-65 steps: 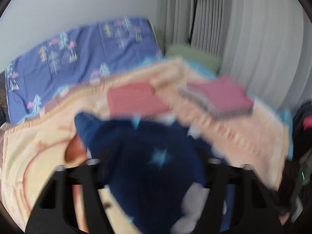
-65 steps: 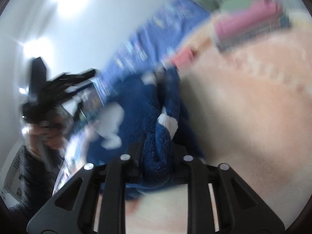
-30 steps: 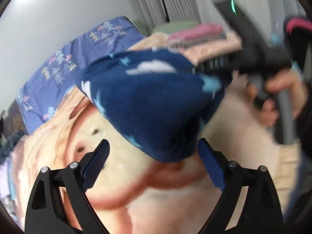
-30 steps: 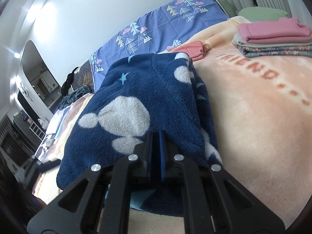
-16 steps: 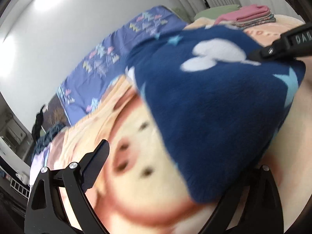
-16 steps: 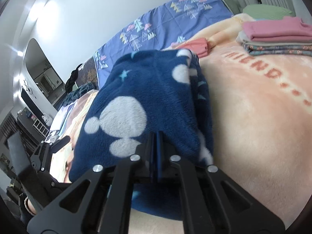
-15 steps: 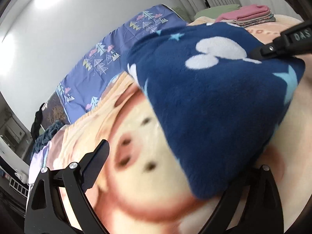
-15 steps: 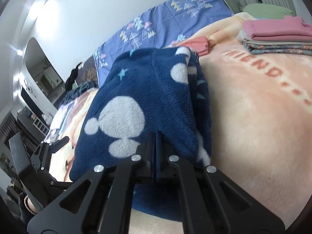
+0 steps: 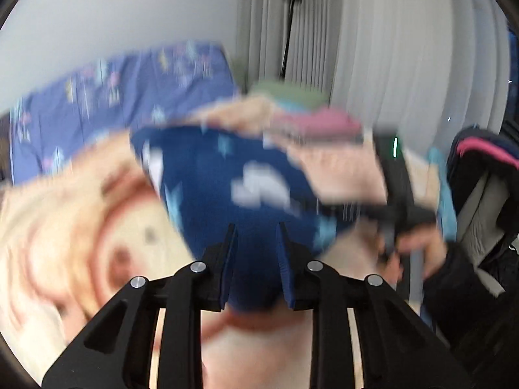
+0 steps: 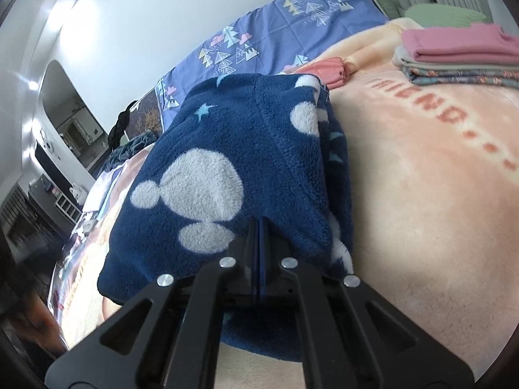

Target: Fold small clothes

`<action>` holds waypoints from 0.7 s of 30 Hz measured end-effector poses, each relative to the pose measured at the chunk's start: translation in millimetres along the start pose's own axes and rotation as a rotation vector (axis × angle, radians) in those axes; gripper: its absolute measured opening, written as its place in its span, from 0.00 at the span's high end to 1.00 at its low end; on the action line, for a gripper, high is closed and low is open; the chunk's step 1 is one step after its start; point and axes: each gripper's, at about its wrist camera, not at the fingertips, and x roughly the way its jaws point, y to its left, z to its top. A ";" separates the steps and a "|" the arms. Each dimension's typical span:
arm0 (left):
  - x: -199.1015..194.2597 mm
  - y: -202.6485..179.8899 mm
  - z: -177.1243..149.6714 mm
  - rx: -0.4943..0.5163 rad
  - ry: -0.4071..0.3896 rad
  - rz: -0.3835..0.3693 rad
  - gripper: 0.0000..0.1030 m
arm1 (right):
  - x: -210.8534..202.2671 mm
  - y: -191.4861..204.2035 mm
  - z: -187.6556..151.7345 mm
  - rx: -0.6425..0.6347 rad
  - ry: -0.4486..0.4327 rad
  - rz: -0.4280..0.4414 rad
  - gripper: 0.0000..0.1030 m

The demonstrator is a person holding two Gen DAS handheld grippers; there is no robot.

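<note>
A navy fleece garment (image 10: 246,149) with white mouse-head shapes and pale stars lies folded on the peach blanket (image 10: 421,175). It also shows in the blurred left wrist view (image 9: 240,181). My left gripper (image 9: 256,230) has its jaws closed in around the garment's near edge, with blue fleece filling the narrow gap between them. My right gripper (image 10: 258,223) has its jaws pressed flat together, with the garment's near hem lying over the tips. The right gripper and the hand holding it show at the right of the left wrist view (image 9: 399,214).
A stack of folded clothes topped by a pink piece (image 10: 454,52) sits at the far right of the blanket. A folded salmon piece (image 10: 327,68) lies behind the navy garment. A purple tree-print sheet (image 10: 275,35) covers the far side. A green pillow (image 10: 444,13) lies by the curtains.
My left gripper has swung round to the garment's near edge and closed from wide open onto the fleece. My right gripper has stayed shut at the hem.
</note>
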 end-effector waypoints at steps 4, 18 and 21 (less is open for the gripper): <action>55.0 11.6 23.6 -0.004 0.021 0.030 0.60 | -0.8 8.2 -2.8 -0.042 -0.007 -0.045 1.00; 127.0 53.9 -12.7 -0.082 0.141 -0.010 0.37 | -39.2 51.9 28.6 -0.158 -0.092 -0.103 0.92; 121.3 45.0 -11.9 -0.041 0.134 0.006 0.36 | -41.6 68.7 56.7 -0.210 -0.153 -0.055 0.92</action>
